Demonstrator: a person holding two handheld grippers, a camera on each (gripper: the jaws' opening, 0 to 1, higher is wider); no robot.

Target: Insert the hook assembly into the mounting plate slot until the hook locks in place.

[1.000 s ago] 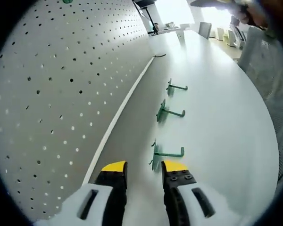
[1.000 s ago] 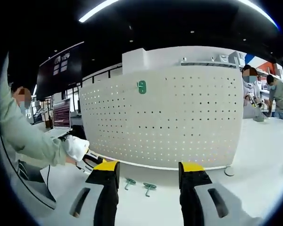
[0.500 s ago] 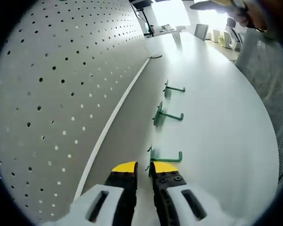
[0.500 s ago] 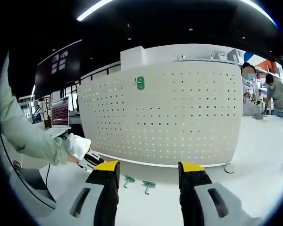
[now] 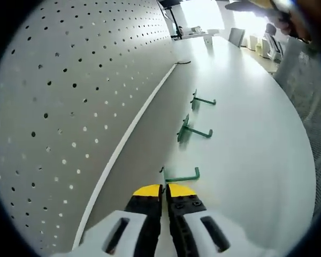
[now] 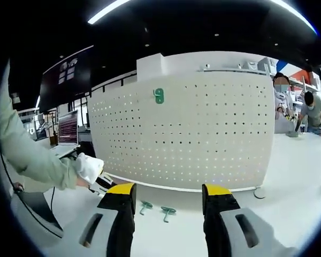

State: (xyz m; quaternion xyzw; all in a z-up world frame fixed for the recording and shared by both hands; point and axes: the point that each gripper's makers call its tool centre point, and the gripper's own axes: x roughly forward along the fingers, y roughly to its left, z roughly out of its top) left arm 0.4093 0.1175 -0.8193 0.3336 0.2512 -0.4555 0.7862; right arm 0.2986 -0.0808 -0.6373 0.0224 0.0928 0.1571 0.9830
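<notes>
The pickup looks to be the step in hand: the left gripper [image 5: 164, 188] has its yellow-tipped jaws almost together on the nearest green hook [image 5: 181, 176], a thin bent-wire piece lying on the smooth white tabletop [image 5: 246, 123]. Whether they truly pinch it I cannot tell. Two more hooks [image 5: 194, 130] lie beyond. Next, I'd judge, lift it and steer its prongs into the matte white pegboard [image 6: 203, 134], already carrying one green piece [image 6: 159, 96]. The right gripper [image 6: 168, 191] hangs wide open, empty.

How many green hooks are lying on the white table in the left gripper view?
3: the nearest hook at the left gripper, the middle hook beyond it, the far hook farthest along the pegboard.
</notes>
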